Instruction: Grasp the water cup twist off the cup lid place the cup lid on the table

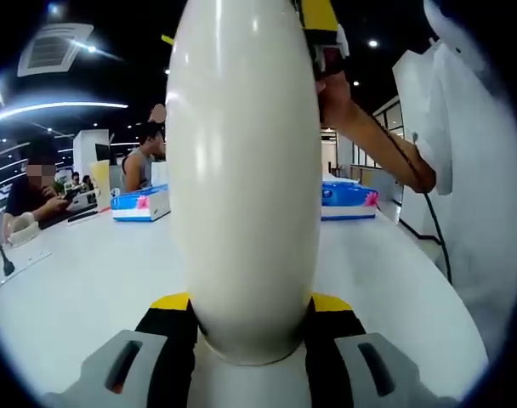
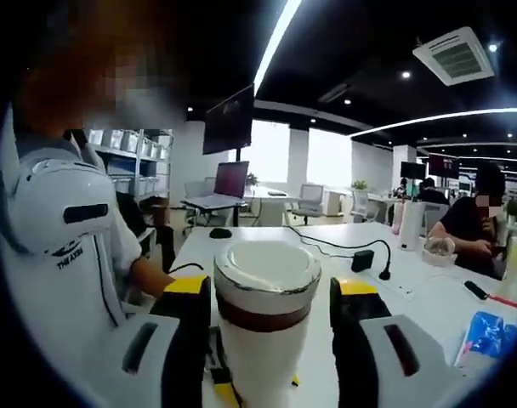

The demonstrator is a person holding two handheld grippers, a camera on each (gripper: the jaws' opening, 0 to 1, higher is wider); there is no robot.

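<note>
A tall white water cup (image 1: 241,170) stands upright on the white table (image 1: 88,280). My left gripper (image 1: 252,306) is shut on its lower body, with a yellow-tipped jaw on each side. At the cup's top in the left gripper view, the right gripper (image 1: 322,34) comes in with a person's arm behind it. In the right gripper view the round white cup lid (image 2: 267,272) with a brown band sits between the jaws of my right gripper (image 2: 269,293), which press against its sides. The white cup body (image 2: 258,365) continues below the lid.
Two blue tissue boxes (image 1: 142,204) (image 1: 348,195) lie behind the cup. A person in a white shirt (image 1: 480,170) stands at the table's edge. A black adapter with its cable (image 2: 363,259) and a blue packet (image 2: 484,331) rest on the table (image 2: 411,297). Other people sit further along.
</note>
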